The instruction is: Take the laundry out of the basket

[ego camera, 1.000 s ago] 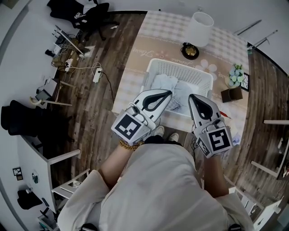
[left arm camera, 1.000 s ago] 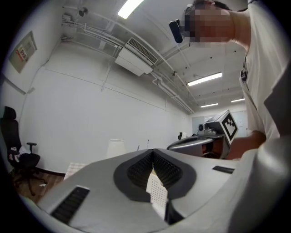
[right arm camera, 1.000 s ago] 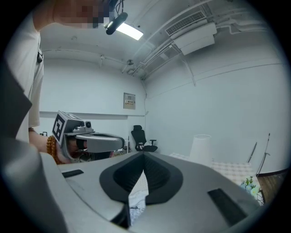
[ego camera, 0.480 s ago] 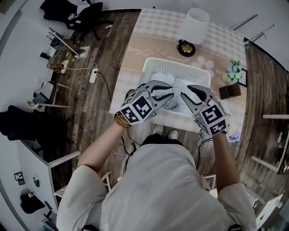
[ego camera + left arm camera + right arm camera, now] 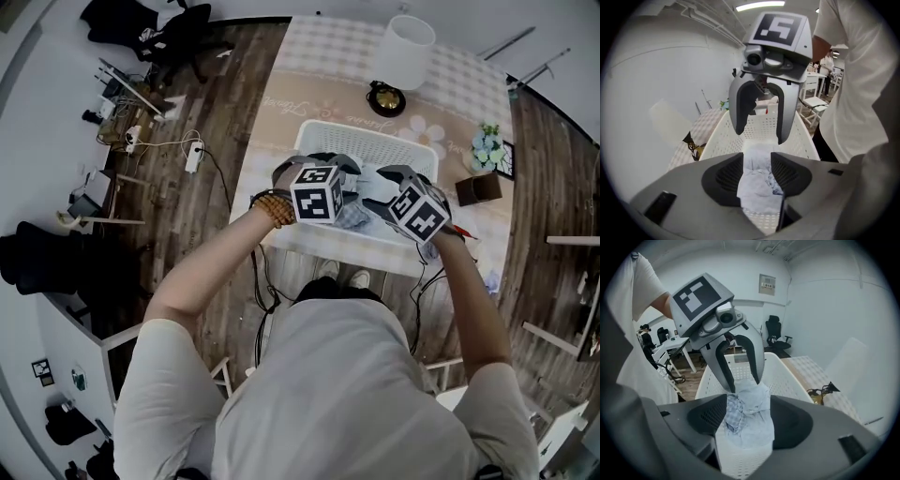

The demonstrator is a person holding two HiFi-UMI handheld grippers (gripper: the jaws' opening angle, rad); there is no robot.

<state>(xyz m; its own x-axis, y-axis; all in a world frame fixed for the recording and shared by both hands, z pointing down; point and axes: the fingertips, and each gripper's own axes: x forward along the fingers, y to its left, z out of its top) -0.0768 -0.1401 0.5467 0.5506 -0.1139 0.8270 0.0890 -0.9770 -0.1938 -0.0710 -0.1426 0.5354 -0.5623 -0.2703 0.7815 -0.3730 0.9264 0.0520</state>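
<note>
A white perforated laundry basket (image 5: 370, 145) stands on the cloth-covered table, with pale blue laundry (image 5: 354, 215) crumpled inside. Both grippers hang over the basket and face each other. My left gripper (image 5: 337, 178) has its jaws opening; in the left gripper view the blue laundry (image 5: 758, 185) lies in the gap of that gripper (image 5: 757, 161), and the pads do not press on it. My right gripper (image 5: 386, 187) is also opening, with blue and checked laundry (image 5: 747, 425) lying in the gap between its jaws (image 5: 749, 404). Each gripper view shows the other gripper above the cloth.
On the table behind the basket stand a white lamp shade (image 5: 405, 42), a dark round object (image 5: 384, 98), a small flower pot (image 5: 487, 148) and a brown box (image 5: 478, 188). Cables and a power strip (image 5: 194, 156) lie on the wooden floor at left.
Both grippers moved forward from the basket's near side to above the laundry and turned toward each other. Their jaws went from shut to spread.
</note>
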